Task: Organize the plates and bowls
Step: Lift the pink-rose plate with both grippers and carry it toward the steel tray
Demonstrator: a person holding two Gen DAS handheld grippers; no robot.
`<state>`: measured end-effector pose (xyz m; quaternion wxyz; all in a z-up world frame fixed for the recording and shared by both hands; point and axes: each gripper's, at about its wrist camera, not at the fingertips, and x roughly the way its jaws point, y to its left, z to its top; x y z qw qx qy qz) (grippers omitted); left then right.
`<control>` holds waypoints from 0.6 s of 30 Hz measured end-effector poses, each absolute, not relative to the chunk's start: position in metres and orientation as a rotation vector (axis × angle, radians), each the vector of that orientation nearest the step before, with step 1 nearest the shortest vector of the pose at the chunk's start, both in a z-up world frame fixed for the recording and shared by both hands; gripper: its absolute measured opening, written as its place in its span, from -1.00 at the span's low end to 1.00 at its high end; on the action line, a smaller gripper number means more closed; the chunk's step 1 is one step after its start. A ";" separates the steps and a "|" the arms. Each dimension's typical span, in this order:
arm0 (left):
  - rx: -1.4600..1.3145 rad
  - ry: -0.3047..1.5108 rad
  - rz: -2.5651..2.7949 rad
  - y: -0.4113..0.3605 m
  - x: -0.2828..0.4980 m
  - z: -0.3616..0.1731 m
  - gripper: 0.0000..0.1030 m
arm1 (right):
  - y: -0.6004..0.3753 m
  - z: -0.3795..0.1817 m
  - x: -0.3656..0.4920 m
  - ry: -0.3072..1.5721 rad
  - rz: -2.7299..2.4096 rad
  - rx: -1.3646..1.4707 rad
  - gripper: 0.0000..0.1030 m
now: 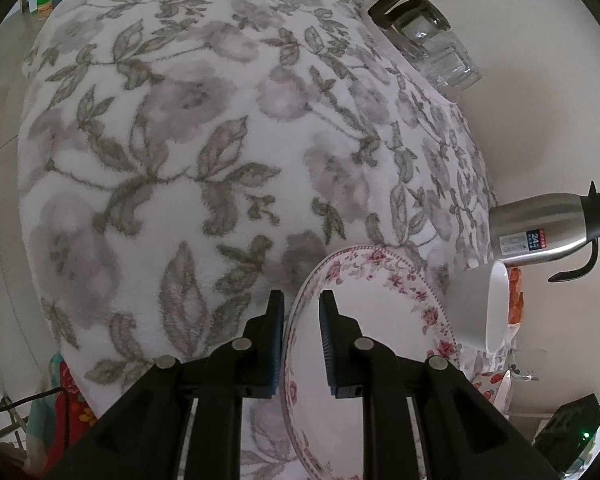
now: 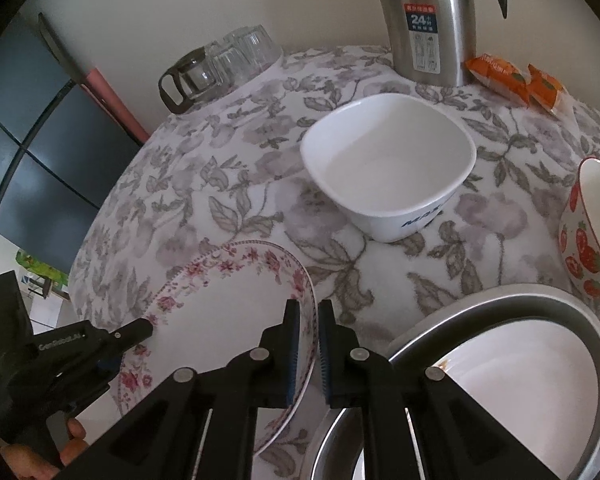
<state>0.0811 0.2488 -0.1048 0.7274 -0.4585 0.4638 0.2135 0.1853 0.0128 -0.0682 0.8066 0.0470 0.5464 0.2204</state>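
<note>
A white plate with a pink floral rim [image 1: 380,320] is held from two sides just above the flowered tablecloth. My left gripper [image 1: 301,300] is shut on its left rim, one finger above and one below. My right gripper [image 2: 309,308] is shut on the opposite rim of the same plate [image 2: 228,312]. The right wrist view also shows the left gripper [image 2: 140,330] and the hand holding it at the lower left. A white square bowl [image 2: 388,168] sits beyond the plate. A strawberry-patterned bowl [image 2: 588,232] stands at the right edge.
A round metal basin [image 2: 500,300] with a white dish inside lies right of my right gripper. A steel thermos [image 2: 424,20], upturned glasses [image 2: 240,52] and orange snack packets [image 2: 516,76] line the far side by the wall. The tablecloth [image 1: 180,140] spreads wide to the left.
</note>
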 end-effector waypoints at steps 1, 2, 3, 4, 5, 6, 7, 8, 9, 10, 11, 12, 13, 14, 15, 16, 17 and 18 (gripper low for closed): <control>-1.013 1.025 0.471 0.249 0.081 -0.105 -0.66 | 0.012 -0.069 0.185 1.182 0.471 0.097 -0.80; -1.020 1.028 0.470 0.249 0.081 -0.107 -0.66 | 0.012 -0.070 0.186 1.189 0.469 0.095 -0.80; -1.032 1.035 0.471 0.249 0.081 -0.109 -0.66 | 0.012 -0.072 0.185 1.197 0.468 0.091 -0.80; -1.036 1.041 0.472 0.250 0.079 -0.110 -0.66 | 0.012 -0.074 0.186 1.205 0.467 0.089 -0.80; -1.036 1.049 0.474 0.250 0.079 -0.112 -0.66 | 0.012 -0.076 0.186 1.215 0.466 0.089 -0.80; -1.029 1.062 0.477 0.249 0.080 -0.115 -0.66 | 0.013 -0.079 0.188 1.225 0.465 0.086 -0.80; -1.031 1.073 0.478 0.249 0.080 -0.117 -0.66 | 0.015 -0.082 0.189 1.233 0.462 0.082 -0.80; -1.035 1.079 0.479 0.249 0.080 -0.120 -0.66 | 0.016 -0.085 0.191 1.243 0.457 0.072 -0.80; -1.033 1.091 0.479 0.249 0.081 -0.123 -0.66 | 0.018 -0.088 0.192 1.251 0.455 0.065 -0.80; -1.030 1.100 0.481 0.249 0.081 -0.126 -0.65 | 0.019 -0.091 0.193 1.257 0.456 0.064 -0.80; -1.040 1.098 0.481 0.251 0.081 -0.128 -0.64 | 0.020 -0.094 0.195 1.265 0.456 0.062 -0.80; -1.052 1.098 0.474 0.252 0.081 -0.129 -0.64 | 0.021 -0.097 0.196 1.273 0.453 0.058 -0.80; -1.054 1.097 0.465 0.254 0.082 -0.129 -0.64 | 0.022 -0.099 0.197 1.278 0.452 0.055 -0.80; -1.051 1.095 0.462 0.255 0.083 -0.128 -0.64 | 0.023 -0.102 0.198 1.284 0.458 0.055 -0.79; -1.049 1.093 0.458 0.257 0.083 -0.129 -0.64 | 0.024 -0.103 0.198 1.286 0.464 0.055 -0.79; -1.056 1.093 0.451 0.260 0.084 -0.130 -0.64 | 0.026 -0.103 0.199 1.287 0.473 0.057 -0.74; -1.067 1.096 0.438 0.262 0.084 -0.131 -0.64 | 0.027 -0.103 0.200 1.292 0.478 0.052 -0.73; -1.069 1.097 0.424 0.264 0.085 -0.131 -0.64 | 0.026 -0.105 0.201 1.303 0.483 0.050 -0.73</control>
